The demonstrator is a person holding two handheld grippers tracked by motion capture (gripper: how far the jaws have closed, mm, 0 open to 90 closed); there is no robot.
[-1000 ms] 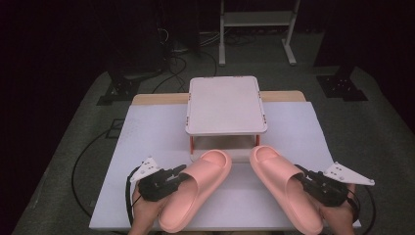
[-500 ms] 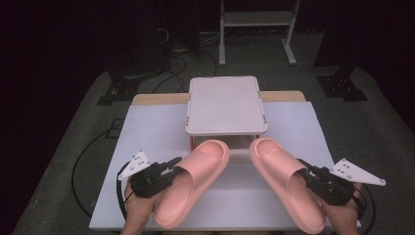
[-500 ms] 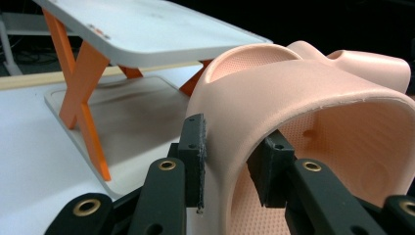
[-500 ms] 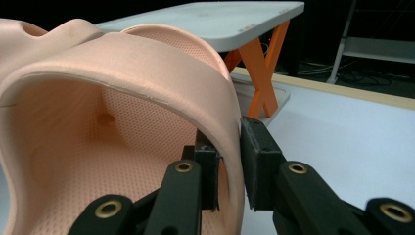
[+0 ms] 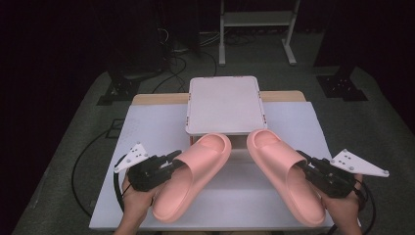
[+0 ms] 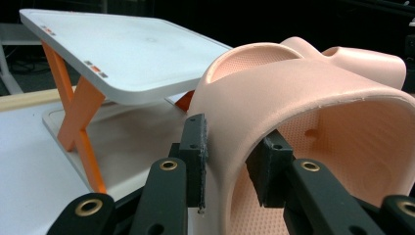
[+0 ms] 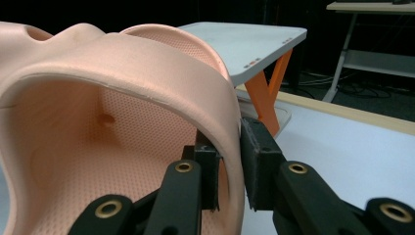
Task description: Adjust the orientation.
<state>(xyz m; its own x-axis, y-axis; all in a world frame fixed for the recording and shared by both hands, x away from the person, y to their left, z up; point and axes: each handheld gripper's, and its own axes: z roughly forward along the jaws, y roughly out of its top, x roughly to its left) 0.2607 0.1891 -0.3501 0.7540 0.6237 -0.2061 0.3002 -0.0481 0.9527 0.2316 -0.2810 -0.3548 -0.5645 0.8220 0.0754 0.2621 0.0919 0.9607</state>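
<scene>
Right, start on your left: the left gripper (image 5: pixel 172 161) has its jaws clamped on the outer side of the strap of the left slipper (image 5: pixel 193 176), one pad outside and one inside the band, as the left gripper view shows (image 6: pixel 222 161). That slipper sits just in front of the white two-tier stand (image 5: pixel 224 104), its toe at the front edge of the stand and its heel towards you. Keep that pinch firm, because the soft strap wall can fold and slide out.

Moving across, the right slipper (image 5: pixel 284 174) lies beside the first, toes angled in towards the stand. Your right gripper (image 5: pixel 304 164) is shut on the outer strap edge in the same way, seen close in the right gripper view (image 7: pixel 230 161).

The likely aim is the stand's top shelf or the gap beneath it. Carry both level, keep the toes from catching the shelf lip, and bring them in parallel over the white table (image 5: pixel 142 132).
</scene>
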